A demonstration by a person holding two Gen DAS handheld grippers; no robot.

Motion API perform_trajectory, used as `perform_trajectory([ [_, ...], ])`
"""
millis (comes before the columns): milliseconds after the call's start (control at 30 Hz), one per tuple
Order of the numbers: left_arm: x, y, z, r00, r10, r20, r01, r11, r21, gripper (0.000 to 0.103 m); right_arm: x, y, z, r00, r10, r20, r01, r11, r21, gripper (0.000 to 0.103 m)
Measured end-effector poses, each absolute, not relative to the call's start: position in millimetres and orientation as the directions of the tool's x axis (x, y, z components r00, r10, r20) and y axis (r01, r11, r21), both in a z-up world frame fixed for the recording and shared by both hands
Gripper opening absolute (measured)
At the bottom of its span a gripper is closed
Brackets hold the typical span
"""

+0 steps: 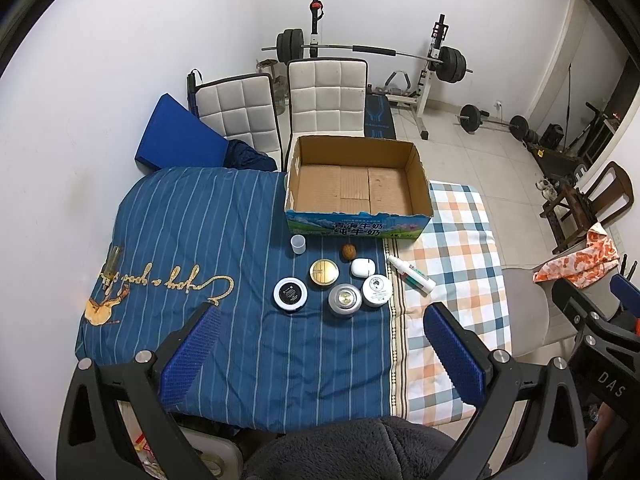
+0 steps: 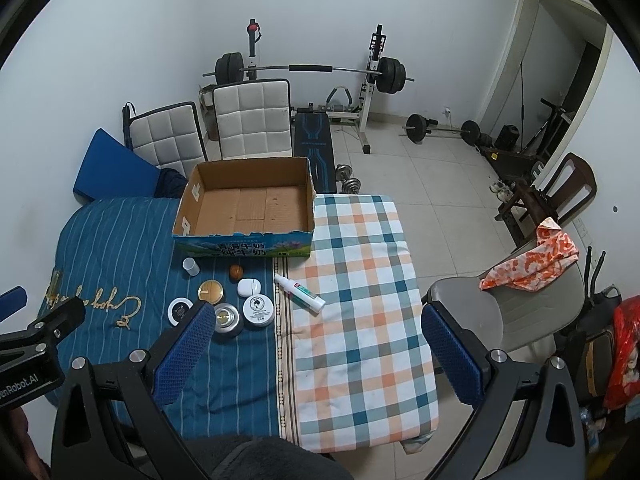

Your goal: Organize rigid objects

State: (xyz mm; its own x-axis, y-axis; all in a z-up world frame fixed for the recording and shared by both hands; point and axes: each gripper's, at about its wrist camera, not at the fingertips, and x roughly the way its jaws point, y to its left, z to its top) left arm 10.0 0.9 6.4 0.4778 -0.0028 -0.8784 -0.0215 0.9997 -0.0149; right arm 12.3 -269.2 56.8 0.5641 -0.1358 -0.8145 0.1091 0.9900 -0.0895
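Rigid objects sit in a tight cluster on the blue striped cover [image 1: 192, 232], just in front of the open cardboard box [image 1: 358, 184]. I see a small clear cup [image 1: 298, 244] nearest the box, a walnut [image 1: 348, 251] beside a white earbud case [image 1: 362, 268], a gold round tin [image 1: 324, 272], a black-and-white round tin [image 1: 291, 294], a silver tin [image 1: 345, 300] and a white jar [image 1: 376, 290]. A white tube [image 2: 300, 290] lies tilted just past the seam, on the checked cover [image 2: 360, 320]. The box interior shows only bare cardboard.

My left tool [image 1: 320, 344] hangs above the near edge of the striped cover, blue pads spread wide, nothing between them. My right tool [image 2: 316, 344] hovers over the checked cover, also wide and holding nothing; its left pad [image 2: 184, 356] overlaps the black-and-white tin in view. Neither touches any item.
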Motion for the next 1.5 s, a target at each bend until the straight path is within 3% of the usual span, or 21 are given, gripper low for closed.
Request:
perform_trajectory([
  [433,15,-6,3,0.469,-0.005,-0.883,-0.022,1.000,-0.018,0.103,21,-269,54,0.550,-0.130,-0.825,0.108,0.991,-0.084,0.103],
  [633,41,-3,-32,0.428,0.032,-0.903,-0.064,0.998,0.005,0.103,49,-283,24,0.496,-0.116,-0.861,0.117,0.991,-0.066,0.103],
  [867,89,2,-127,0.304,0.085,-0.949,-0.093,0.994,0.059,0.103,107,-301,-71,0.369,-0.082,-0.926,0.082,0.995,-0.055,0.103],
  [1200,147,-3,-278,0.095,0.121,-0.988,-0.124,0.986,0.109,0.103,190,-265,-271,0.117,0.004,-0.993,-0.073,0.997,-0.004,0.100],
  [1400,159,5,-332,0.016,0.141,-0.990,-0.151,0.979,0.137,0.103,224,-250,-336,0.013,0.135,-0.991,0.019,0.991,0.135,0.097],
  [1500,157,9,-340,0.008,0.153,-0.988,-0.161,0.976,0.149,0.103,235,-241,-360,-0.038,0.170,-0.985,0.066,0.984,0.167,0.091],
])
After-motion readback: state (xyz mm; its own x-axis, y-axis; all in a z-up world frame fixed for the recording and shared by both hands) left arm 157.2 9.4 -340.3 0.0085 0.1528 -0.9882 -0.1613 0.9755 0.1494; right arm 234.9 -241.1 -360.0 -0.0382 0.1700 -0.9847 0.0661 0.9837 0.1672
